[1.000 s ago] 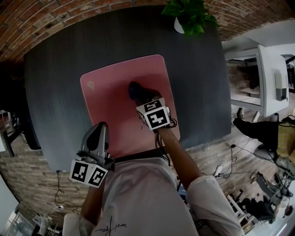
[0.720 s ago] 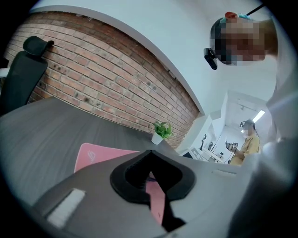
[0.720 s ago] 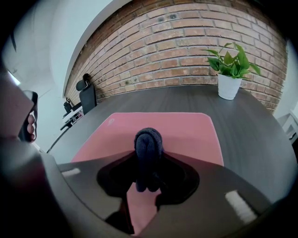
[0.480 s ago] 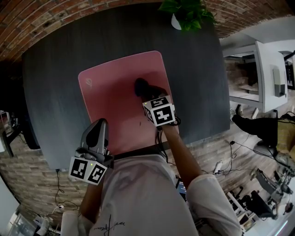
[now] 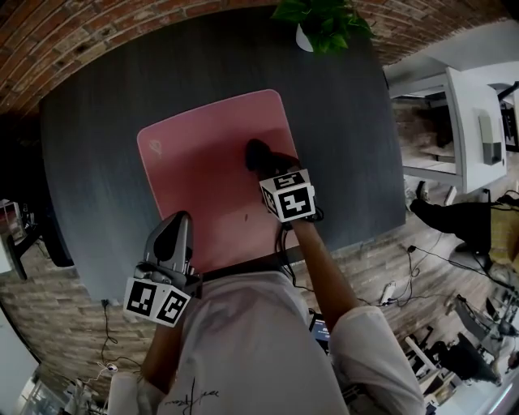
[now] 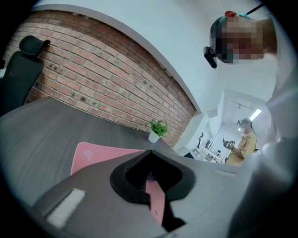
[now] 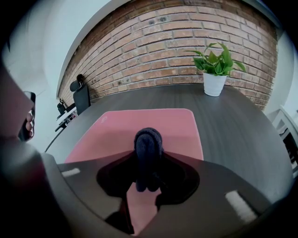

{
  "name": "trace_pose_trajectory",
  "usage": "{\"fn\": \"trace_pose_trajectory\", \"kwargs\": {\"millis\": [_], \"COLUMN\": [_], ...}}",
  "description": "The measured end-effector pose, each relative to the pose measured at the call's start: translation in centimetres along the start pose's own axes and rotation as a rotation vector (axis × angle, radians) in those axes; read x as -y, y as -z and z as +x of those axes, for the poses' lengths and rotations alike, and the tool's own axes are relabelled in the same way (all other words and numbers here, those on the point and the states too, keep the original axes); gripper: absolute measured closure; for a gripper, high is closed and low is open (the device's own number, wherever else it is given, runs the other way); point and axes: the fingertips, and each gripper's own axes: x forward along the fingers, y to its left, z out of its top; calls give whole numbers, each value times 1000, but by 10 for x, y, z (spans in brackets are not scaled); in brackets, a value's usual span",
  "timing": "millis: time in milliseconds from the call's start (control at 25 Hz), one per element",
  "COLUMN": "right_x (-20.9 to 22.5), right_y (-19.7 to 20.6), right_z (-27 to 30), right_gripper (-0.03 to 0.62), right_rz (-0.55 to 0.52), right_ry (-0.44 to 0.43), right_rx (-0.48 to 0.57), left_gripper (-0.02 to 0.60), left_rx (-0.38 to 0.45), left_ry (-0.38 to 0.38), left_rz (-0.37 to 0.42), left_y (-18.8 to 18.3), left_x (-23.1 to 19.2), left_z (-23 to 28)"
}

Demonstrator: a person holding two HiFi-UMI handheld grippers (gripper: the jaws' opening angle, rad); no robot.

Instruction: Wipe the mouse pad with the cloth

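Count, bench ×1. On it: mouse pad ×1, pink; cloth ×1, dark; plant ×1, potted. Two of one kind: left hand-held gripper and right hand-held gripper. Chair ×1, black, beyond the bench.

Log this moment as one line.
right gripper: shut on cloth | cloth: dark, on pink mouse pad, right half | left gripper: shut, empty, by pad's near-left corner
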Motion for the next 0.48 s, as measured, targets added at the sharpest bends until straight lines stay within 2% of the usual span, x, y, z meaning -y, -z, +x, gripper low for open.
{"fn": "trace_pose_trajectory", "kwargs": {"millis": [320,480], "right_x": [11,17], "right_y": [7,11], "right_z": [-7,-13], "right_gripper": [467,467], "right_rz": [19,38], "right_ry": [16,25], "right_rx": [0,1], "left_gripper": [563,563], "left_rx": [12,15], "left_ry": [2,22], "left_rz": [-38,-103], "left_y": [0,1], "left_x": [2,3], "left_z": [-3,-2]}}
